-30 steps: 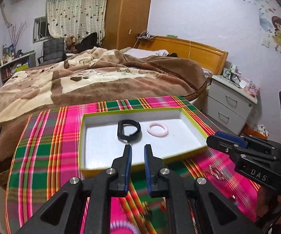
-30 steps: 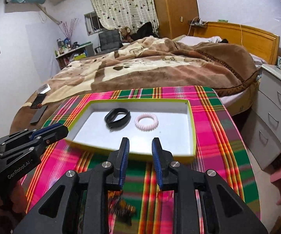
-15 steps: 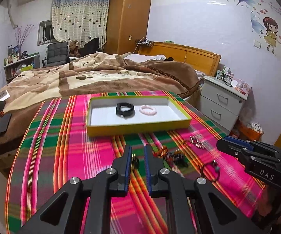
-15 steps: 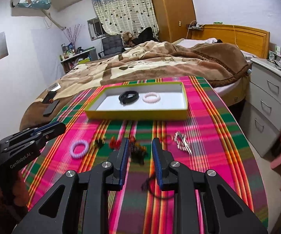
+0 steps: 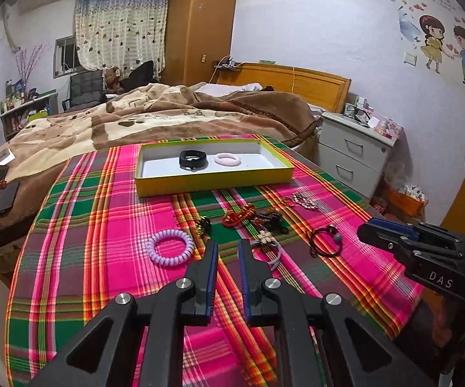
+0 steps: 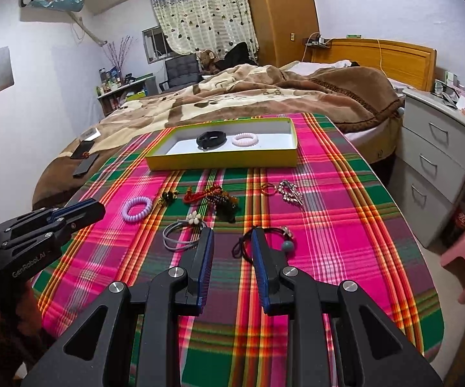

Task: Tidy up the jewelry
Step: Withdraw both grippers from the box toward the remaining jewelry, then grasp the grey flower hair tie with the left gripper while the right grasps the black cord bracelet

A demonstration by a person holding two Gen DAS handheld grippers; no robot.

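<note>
Small dark trinket [image 6: 167,197] beside purple coil: too small to identify; black hair tie [image 6: 248,245] partly hidden by jaws.

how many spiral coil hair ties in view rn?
2. A pink coil tie lies in the yellow tray, beside the black band. A purple coil tie lies on the plaid cloth. None looks hidden.

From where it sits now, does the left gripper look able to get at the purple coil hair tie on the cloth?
Probably yes. The left gripper is empty with its jaws apart, and the purple coil hair tie lies alone on the plaid cloth just left of its fingertips, with nothing between them.
</note>
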